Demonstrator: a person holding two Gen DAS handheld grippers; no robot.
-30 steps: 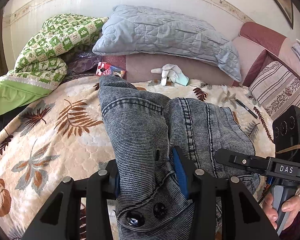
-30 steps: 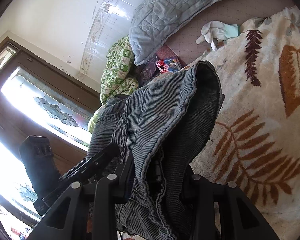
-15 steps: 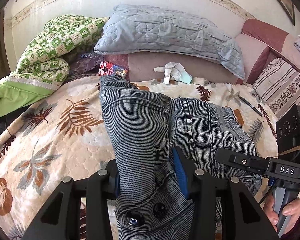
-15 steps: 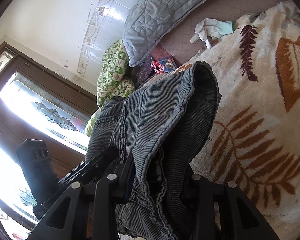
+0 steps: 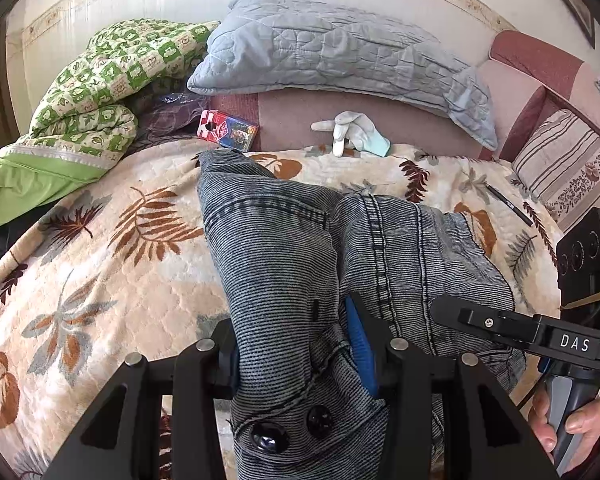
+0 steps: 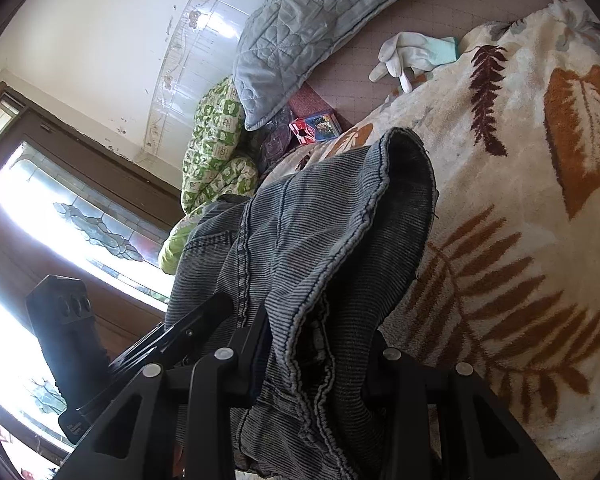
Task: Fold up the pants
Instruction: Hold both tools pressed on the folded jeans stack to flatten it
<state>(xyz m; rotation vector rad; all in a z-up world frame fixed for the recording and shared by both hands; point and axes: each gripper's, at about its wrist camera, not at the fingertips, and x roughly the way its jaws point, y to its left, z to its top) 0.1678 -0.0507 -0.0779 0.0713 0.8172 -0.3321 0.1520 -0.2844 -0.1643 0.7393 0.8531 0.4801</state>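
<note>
The grey striped denim pants (image 5: pixel 284 256) lie bunched on the leaf-patterned bed cover (image 5: pixel 100 272), legs running away from me. My left gripper (image 5: pixel 296 344) is shut on the waistband near its two black buttons. The right gripper shows at the right of the left wrist view (image 5: pixel 500 320), beside the pants. In the right wrist view my right gripper (image 6: pixel 316 352) is shut on another edge of the pants (image 6: pixel 332 216), which drape upward over it. The left gripper's body (image 6: pixel 64 332) shows at the left there.
A grey quilted pillow (image 5: pixel 332 56) and a green checked quilt (image 5: pixel 112 76) lie at the bed's head. A white glove (image 5: pixel 352 134), a red-blue box (image 5: pixel 226 134), a black pen (image 5: pixel 508 204) and a striped cushion (image 5: pixel 564 164) are nearby. A window (image 6: pixel 60 216) is left.
Both grippers keep their hold on the pants. The left view has drawn back slightly; the right view has tilted, showing more bed cover.
</note>
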